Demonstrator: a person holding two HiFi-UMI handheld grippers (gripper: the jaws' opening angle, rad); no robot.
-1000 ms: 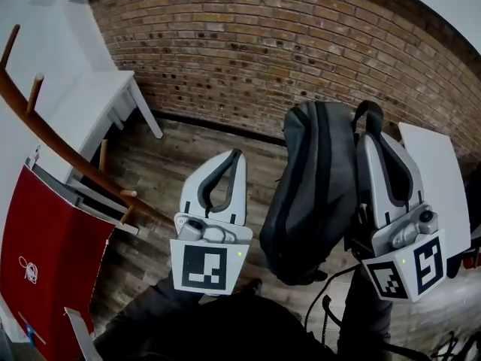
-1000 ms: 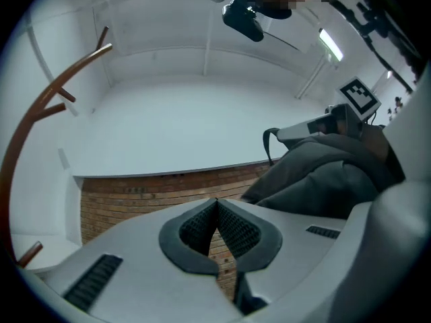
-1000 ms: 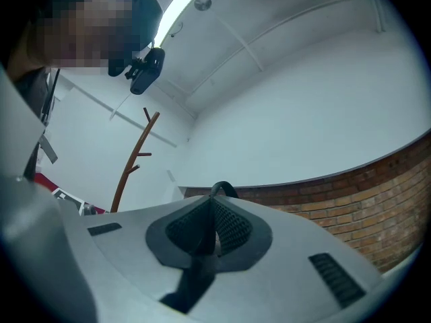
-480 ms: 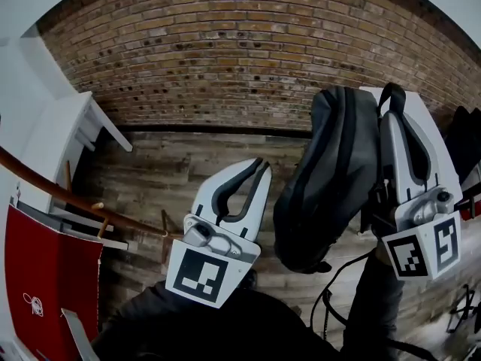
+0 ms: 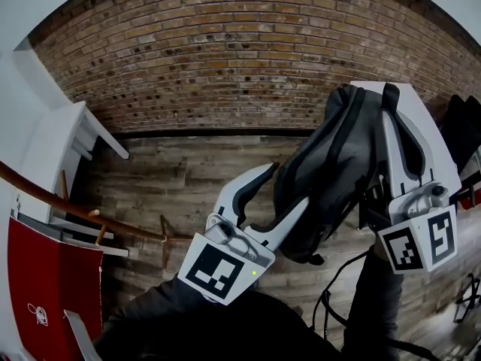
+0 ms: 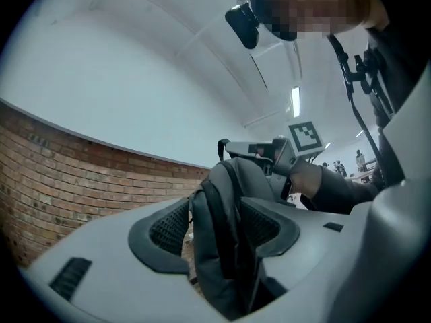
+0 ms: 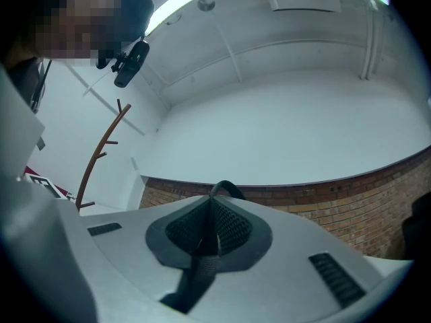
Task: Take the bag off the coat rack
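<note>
A dark grey backpack (image 5: pixel 331 168) hangs slanted in the air, off the brown wooden coat rack (image 5: pixel 71 207) at the left. My right gripper (image 5: pixel 389 100) is shut on the bag's top strap (image 7: pixel 201 264), whose webbing runs between the closed pads. My left gripper (image 5: pixel 289 184) reaches in from below left. Its jaws have just been opening and now stand wide, with the bag's lower end (image 6: pixel 222 247) between them and a gap beside the left pad. In the right gripper view the coat rack (image 7: pixel 101 147) stands far to the left.
A brick wall (image 5: pixel 225 51) rises ahead over a wooden plank floor (image 5: pixel 173 179). A white table (image 5: pixel 64 141) and a red board (image 5: pixel 45 292) stand at the left by the rack. A white surface (image 5: pixel 428 119) and dark items (image 5: pixel 458 134) lie at the right.
My left gripper swung right to the bag and its jaws went from shut to wide apart around the bag's lower end. The bag tilted, and the right gripper kept hold of the strap.
</note>
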